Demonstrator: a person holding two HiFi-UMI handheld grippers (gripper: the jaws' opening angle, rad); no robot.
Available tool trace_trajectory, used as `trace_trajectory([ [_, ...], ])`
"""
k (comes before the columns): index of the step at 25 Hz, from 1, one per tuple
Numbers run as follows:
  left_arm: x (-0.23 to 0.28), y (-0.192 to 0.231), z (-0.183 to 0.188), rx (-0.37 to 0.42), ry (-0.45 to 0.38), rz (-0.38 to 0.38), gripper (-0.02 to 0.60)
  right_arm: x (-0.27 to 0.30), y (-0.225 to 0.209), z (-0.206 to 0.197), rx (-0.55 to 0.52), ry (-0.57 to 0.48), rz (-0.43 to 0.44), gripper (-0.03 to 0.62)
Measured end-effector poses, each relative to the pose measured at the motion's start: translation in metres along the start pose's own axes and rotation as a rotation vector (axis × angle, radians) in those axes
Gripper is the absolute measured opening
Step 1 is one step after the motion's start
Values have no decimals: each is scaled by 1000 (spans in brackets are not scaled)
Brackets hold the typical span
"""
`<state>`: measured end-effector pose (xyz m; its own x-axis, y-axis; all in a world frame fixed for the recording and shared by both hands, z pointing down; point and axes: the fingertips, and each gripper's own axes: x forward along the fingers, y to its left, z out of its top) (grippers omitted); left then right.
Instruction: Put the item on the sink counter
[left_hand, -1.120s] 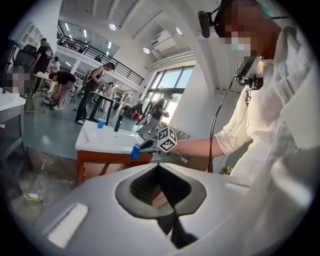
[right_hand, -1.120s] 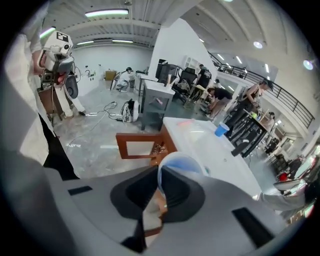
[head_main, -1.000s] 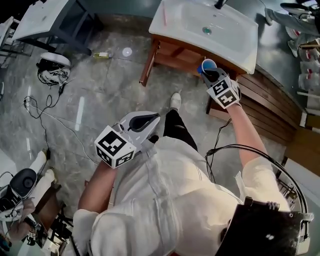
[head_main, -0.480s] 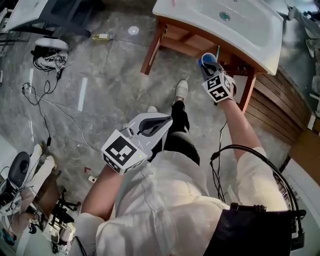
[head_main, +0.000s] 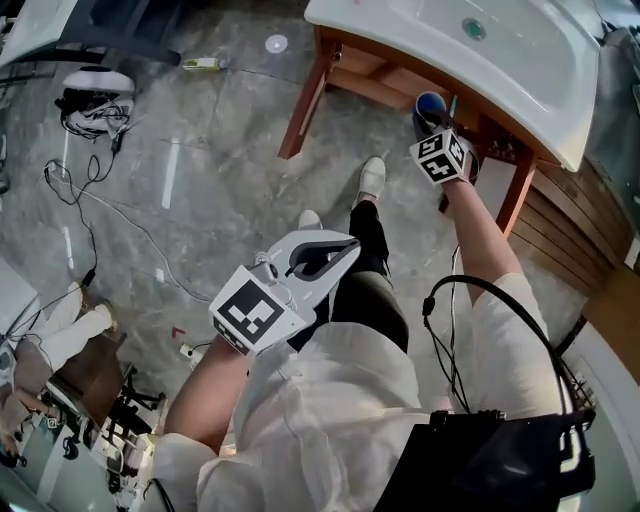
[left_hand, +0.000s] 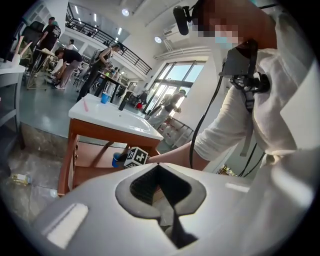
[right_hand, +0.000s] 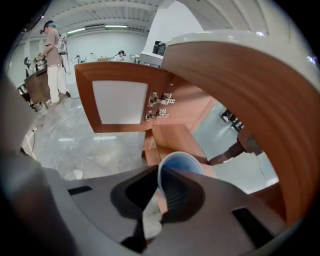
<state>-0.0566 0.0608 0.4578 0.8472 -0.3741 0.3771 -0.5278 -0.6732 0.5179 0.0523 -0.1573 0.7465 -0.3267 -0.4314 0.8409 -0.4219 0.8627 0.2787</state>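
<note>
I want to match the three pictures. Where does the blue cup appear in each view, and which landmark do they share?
Head view: blue cup at upper right, just under the white counter's edge.
Left gripper view: small, left of centre, under the counter.
Right gripper view: centre, its rim between the jaws of the right gripper.
Shared landmark: the wooden cabinet.

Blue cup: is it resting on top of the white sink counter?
No, the right tool grips the blue cup by its rim below the sink counter.
</note>
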Motion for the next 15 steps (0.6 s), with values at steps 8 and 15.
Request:
trace_trajectory([
  [8,19,26,-3,-121,-8,12,5,55,-28,-14,2,25,-30,21],
  [15,30,42,-8,-148,7,26,5,88,-49,-28,18,52,-56,21],
])
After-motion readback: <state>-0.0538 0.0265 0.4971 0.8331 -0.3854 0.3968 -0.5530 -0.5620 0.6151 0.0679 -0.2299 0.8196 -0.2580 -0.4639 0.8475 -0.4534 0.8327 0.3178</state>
